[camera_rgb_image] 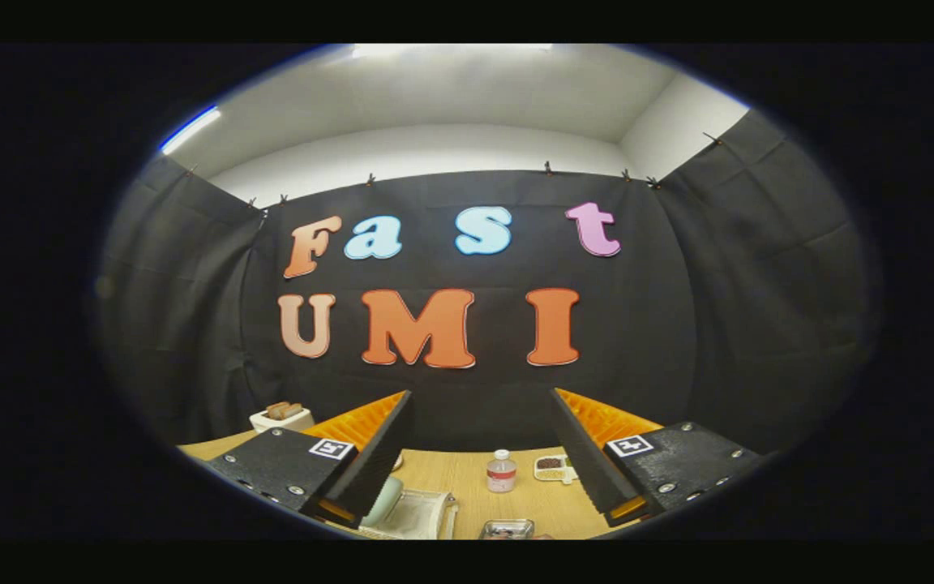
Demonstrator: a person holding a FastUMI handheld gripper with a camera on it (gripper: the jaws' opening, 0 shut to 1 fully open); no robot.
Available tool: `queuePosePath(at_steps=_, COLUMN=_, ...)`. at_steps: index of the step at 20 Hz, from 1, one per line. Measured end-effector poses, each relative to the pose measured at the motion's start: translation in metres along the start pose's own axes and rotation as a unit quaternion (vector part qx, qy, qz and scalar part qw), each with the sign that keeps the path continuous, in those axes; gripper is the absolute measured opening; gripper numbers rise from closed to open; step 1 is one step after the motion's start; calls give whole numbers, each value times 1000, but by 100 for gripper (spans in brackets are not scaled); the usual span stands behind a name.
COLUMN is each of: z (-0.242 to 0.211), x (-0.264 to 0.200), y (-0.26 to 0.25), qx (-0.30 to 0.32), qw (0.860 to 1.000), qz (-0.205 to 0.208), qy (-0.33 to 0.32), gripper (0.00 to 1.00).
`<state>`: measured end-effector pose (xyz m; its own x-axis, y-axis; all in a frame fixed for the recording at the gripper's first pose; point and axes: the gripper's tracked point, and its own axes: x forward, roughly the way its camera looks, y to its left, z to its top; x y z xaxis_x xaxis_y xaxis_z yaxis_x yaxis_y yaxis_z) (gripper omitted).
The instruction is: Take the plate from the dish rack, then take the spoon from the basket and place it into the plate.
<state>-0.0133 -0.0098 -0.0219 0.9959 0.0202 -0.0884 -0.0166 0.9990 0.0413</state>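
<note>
You see a wooden table (532, 503). On it: bottle (501, 471) at centre, toaster (281, 416) at 10 o'clock, tray (553, 468) at 3 o'clock.

fingers (481, 454) spread wide, bottle (501, 471) standing between

A black cloth wall (475, 389) is hung across the middle of the frame, pinned by small clips (548, 168) along its upper edge, and is flanked by black side curtains (759, 308). Above it, white walls (434, 150) and ceiling (451, 89) are seen, lit by a light strip (190, 128) at upper left. A light wooden table (467, 478) is seen at the bottom.
</note>
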Motion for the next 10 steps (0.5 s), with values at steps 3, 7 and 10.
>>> queuePosePath(at_steps=3, z=-11, x=-4, y=3, qx=0, qw=1000, qz=9, qy=20, gripper=98)
queuePosePath(at_steps=7, z=-26, x=-4, y=-1, qx=19, qw=998, qz=10, qy=55, gripper=97)
queuePosePath(at_steps=10, z=-47, x=4, y=-8, qx=51, qw=994, qz=0, qy=101, gripper=97)
